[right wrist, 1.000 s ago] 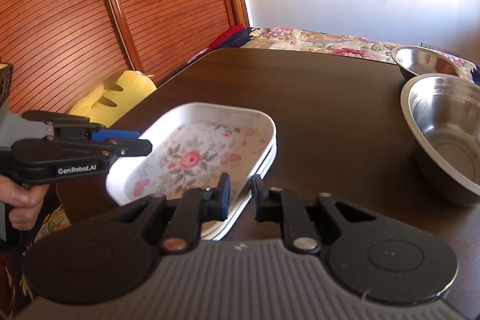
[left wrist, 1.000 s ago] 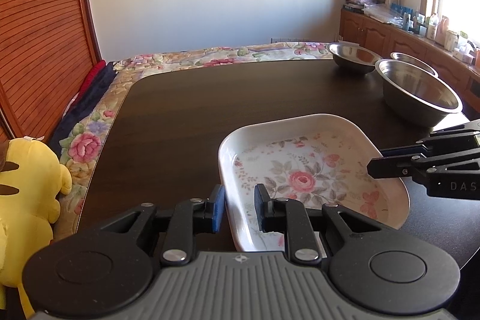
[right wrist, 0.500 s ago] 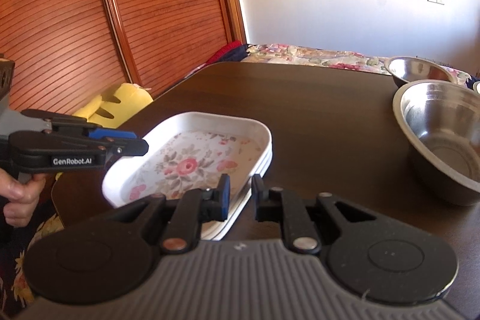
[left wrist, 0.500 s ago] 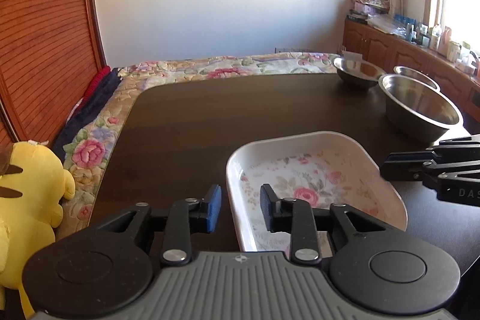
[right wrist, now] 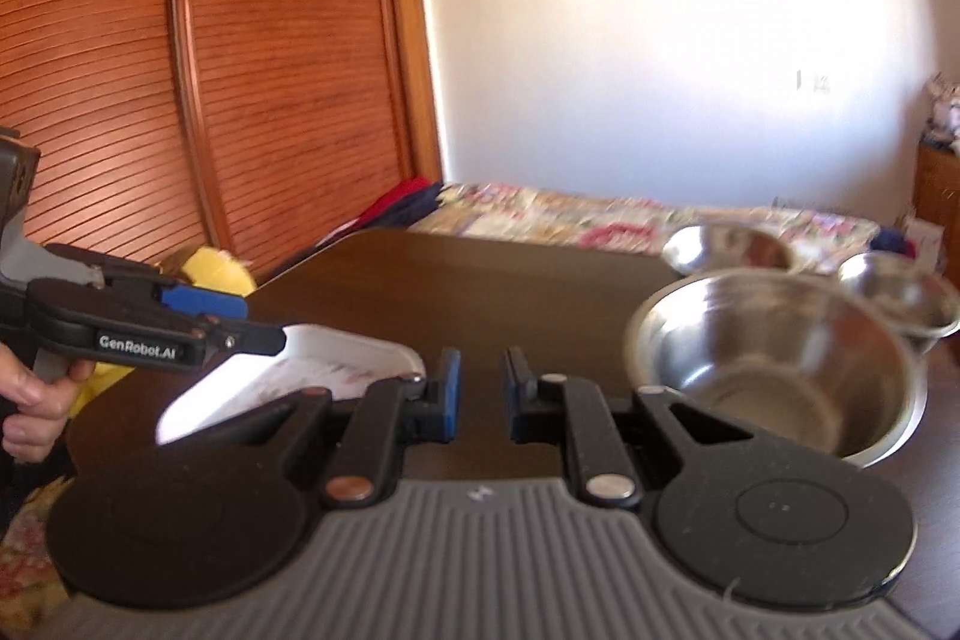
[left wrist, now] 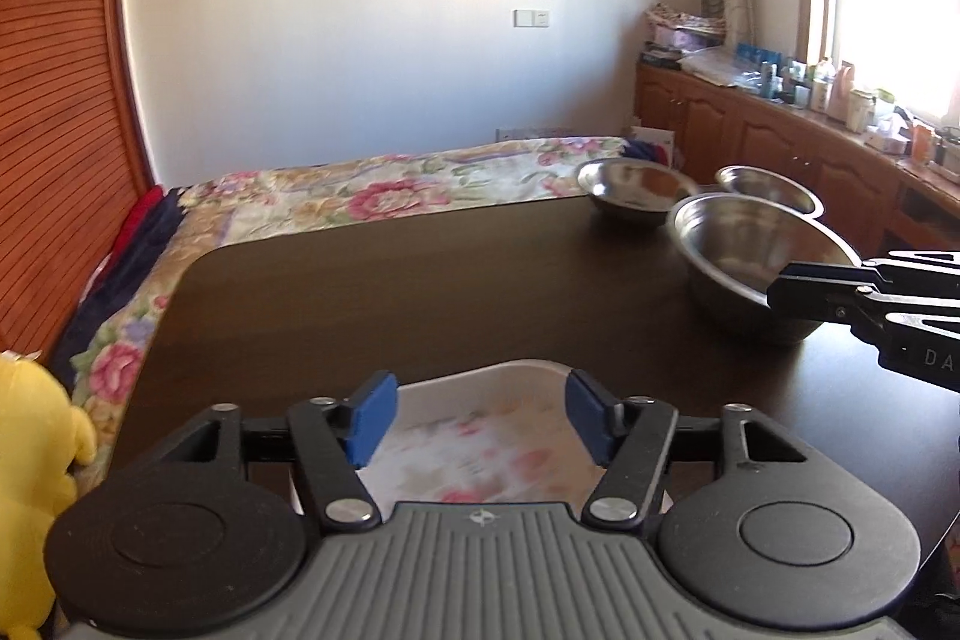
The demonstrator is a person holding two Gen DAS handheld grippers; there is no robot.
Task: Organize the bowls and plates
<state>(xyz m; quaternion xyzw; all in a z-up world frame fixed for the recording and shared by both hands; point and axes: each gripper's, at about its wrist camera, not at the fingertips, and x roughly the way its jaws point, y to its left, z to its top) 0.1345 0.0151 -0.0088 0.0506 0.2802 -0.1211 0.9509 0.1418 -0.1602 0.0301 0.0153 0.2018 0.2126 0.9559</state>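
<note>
Now left tool (left wrist: 477,421) spread wide over blurred, seemingly untouched floral plate (left wrist: 480,436).

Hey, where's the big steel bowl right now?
In the right wrist view the big steel bowl sits on the dark table, right of the right gripper, in front of two smaller steel bowls.

White lettering "GenRobot.AI" reads along the side of the left tool (right wrist: 252,337), seen from the right wrist. The right tool (left wrist: 780,289), seen from the left wrist, shows only the letters "DA", cut by the frame edge.
</note>
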